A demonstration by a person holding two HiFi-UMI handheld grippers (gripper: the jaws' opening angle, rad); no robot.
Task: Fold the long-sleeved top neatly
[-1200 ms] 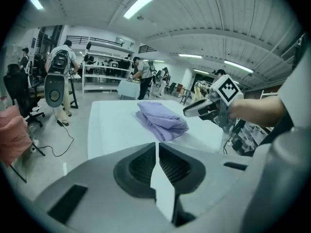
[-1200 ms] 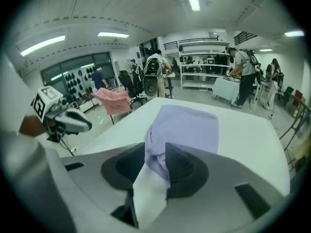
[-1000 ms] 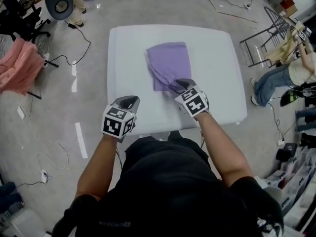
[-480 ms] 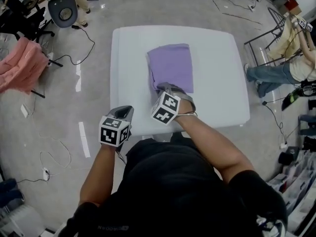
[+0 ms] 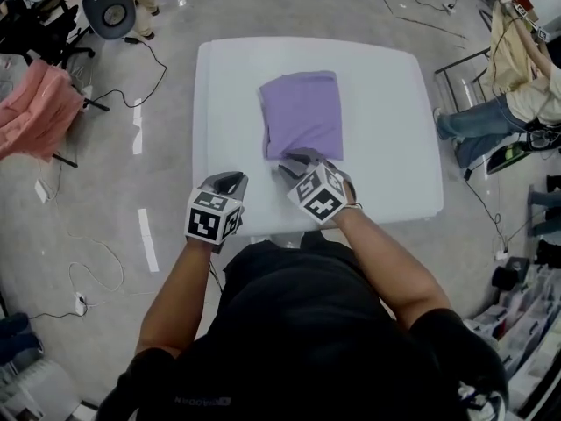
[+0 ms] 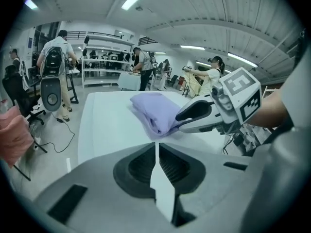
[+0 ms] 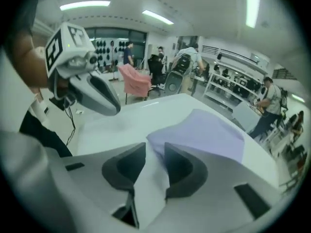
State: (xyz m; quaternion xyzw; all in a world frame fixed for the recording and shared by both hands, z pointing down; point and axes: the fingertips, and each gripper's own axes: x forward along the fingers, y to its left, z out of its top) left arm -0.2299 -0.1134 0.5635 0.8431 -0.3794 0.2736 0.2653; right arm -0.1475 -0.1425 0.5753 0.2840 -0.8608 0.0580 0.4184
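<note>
Right hand-held gripper (image 5: 296,159) shifted left, jaws opening around top's (image 5: 302,112) corner.

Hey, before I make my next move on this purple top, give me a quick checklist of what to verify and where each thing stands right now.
1. Top folded into a compact rectangle: ok.
2. Top lies wholly on the table, away from its edges: ok.
3. Left gripper shut, empty, off to the side of the top: ok.
4. Right gripper not clamping the top: ok. Its jaws have just been opening, and the top's near corner lies at their tips, unpressed.
5. Sleeves tucked fully inside the fold: cannot tell.
</note>
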